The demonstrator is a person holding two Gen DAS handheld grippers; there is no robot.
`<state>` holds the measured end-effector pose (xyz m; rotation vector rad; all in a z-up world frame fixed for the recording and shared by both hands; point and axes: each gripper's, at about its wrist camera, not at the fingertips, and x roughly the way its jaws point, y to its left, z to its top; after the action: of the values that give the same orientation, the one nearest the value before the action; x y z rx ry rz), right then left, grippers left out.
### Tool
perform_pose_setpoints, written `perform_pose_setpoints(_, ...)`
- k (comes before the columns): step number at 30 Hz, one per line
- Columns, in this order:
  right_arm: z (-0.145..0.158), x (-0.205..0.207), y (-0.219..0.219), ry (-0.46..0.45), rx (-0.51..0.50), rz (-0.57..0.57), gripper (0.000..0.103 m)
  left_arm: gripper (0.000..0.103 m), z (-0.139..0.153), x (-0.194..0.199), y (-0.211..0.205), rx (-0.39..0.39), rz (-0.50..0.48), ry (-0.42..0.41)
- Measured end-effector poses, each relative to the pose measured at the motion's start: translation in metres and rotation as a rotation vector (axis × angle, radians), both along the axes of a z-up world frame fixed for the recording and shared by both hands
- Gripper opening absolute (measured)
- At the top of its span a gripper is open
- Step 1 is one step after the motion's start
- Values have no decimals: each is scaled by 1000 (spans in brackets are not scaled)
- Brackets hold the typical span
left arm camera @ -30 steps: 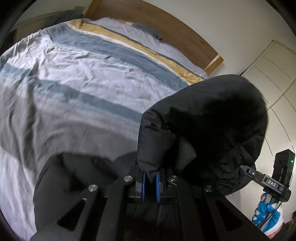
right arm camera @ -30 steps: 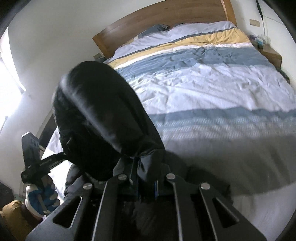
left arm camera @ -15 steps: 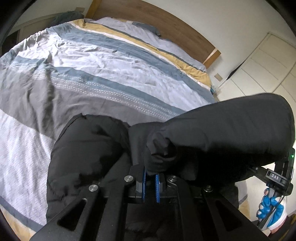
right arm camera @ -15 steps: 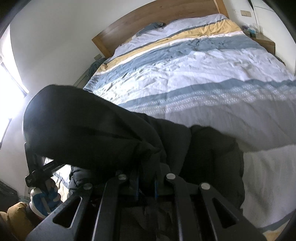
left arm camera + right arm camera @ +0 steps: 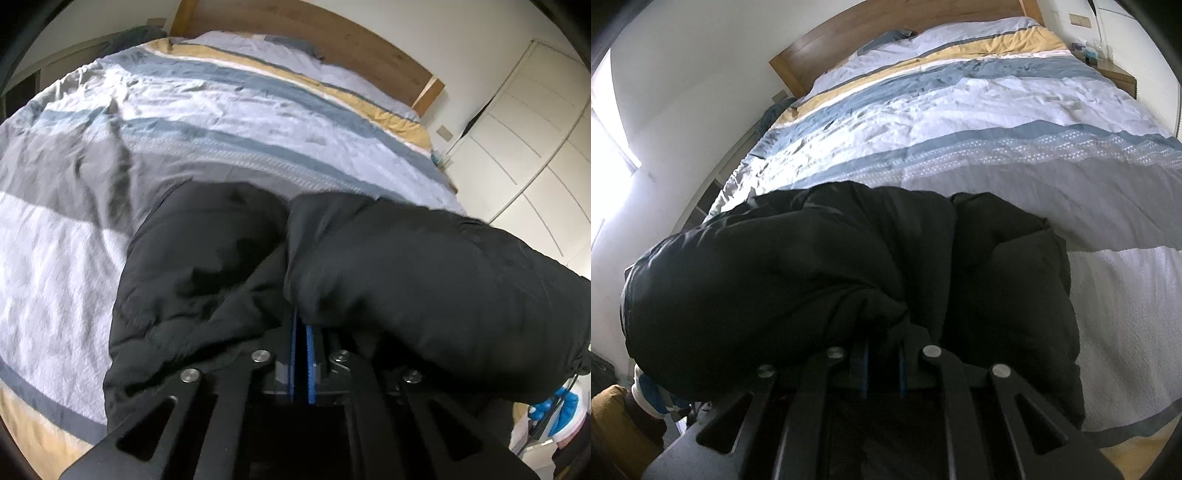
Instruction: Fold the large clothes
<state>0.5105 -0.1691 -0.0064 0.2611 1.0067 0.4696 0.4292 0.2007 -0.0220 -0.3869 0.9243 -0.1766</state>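
Observation:
A black padded jacket [image 5: 207, 266] lies at the foot of the striped bed [image 5: 221, 110]. My left gripper [image 5: 301, 325] is shut on a fold of the jacket, and a thick roll of it [image 5: 443, 280] stretches off to the right. In the right wrist view my right gripper [image 5: 882, 354] is shut on the other end of the same jacket [image 5: 757, 280], with the roll running to the left and the lower part [image 5: 1008, 266] resting on the bed [image 5: 960, 110]. The fingertips of both grippers are hidden in the fabric.
A wooden headboard [image 5: 314, 33] stands at the far end of the bed. White wardrobe doors [image 5: 535, 122] are on the right. A bedside table [image 5: 1115, 74] sits by the bed's far right. A bright window [image 5: 605, 155] is on the left wall.
Both grippers have come down toward the bed with the jacket. The raised roll of fabric has dropped from high in front of the cameras to lie low over the jacket's lower part.

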Motion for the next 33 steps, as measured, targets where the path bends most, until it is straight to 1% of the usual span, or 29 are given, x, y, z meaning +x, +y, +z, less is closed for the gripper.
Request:
perform_pose_setpoints(5, -5, -2, 0, -10, -26, 16, 11, 4, -6, -9, 4, -4, 22, 16)
perform_pose_setpoints(8, -3, -2, 0, -16, -31, 18, 14, 4, -2, -12, 4, 0, 27, 18)
perform_pose_setpoints(11, 1, -3, 2, -23, -46, 25, 14, 5, 3, -14, 5, 5, 39, 21)
perform_pose_setpoints(12, 2, -3, 2, -23, -53, 27, 14, 11, 6, -16, 7, 3, 44, 25)
perform_pose_setpoints(13, 2, -3, 3, -21, -58, 30, 14, 18, 8, -18, 8, 3, 49, 26)
perform_pose_setpoints(14, 2, -3, 4, -19, -60, 33, 14, 22, 10, -19, 10, 4, 53, 26)
perform_pose_setpoints(16, 3, -3, 5, -20, -69, 37, 14, 33, 15, -22, 14, 8, 65, 25)
perform_pose_setpoints(19, 4, -4, 4, -28, -79, 38, 18, 36, 20, -26, 22, 8, 85, 31)
perform_pose_setpoints(20, 5, -5, 3, -31, -81, 39, 22, 37, 21, -28, 24, 10, 91, 34)
perform_pose_setpoints(21, 6, -7, 2, -31, -82, 38, 24, 41, 23, -30, 27, 13, 100, 39)
perform_pose_setpoints(22, 6, -8, -1, -29, -82, 36, 30, 45, 24, -31, 28, 14, 106, 42)
perform_pose_setpoints(23, 7, -11, -6, -24, -83, 34, 34, 46, 26, -32, 30, 15, 111, 44)
perform_pose_setpoints(25, 11, -14, -13, -17, -82, 30, 37, 49, 32, -33, 32, 18, 117, 42)
perform_pose_setpoints(28, 21, -19, -24, -11, -94, 29, 37, 52, 47, -28, 32, 27, 114, 21)
perform_pose_setpoints(30, 35, -20, -29, -26, -93, 30, 38, 56, 62, -21, 26, 41, 100, -6)
perform_pose_setpoints(33, 58, -16, -27, -59, -80, 42, 38, 61, 80, -8, 16, 36, 68, -40)
